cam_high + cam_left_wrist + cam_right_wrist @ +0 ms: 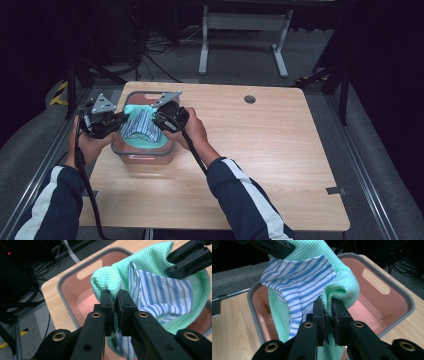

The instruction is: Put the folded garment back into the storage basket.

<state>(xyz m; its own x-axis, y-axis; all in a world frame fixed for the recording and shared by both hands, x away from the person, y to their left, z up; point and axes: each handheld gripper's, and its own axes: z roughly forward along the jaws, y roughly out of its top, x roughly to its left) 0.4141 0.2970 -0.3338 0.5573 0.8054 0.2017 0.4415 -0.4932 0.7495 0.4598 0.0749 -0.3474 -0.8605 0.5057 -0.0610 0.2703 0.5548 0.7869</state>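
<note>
Two grippers each pinch the same cloth bundle: the left gripper has its jaws pressed together on a fold of the green waffle-weave towel at the centre of its own view, and the right gripper is clamped on another fold of it. A blue-striped white cloth hangs wrapped inside the towel. In the high view, left of centre, the bundle hangs between both grippers over the pink bin with a grey rim on the wooden table. The striped cloth looks only loosely caught, so it could slide out, or a trailing edge could drape over the rim. No readable writing or labels
</note>
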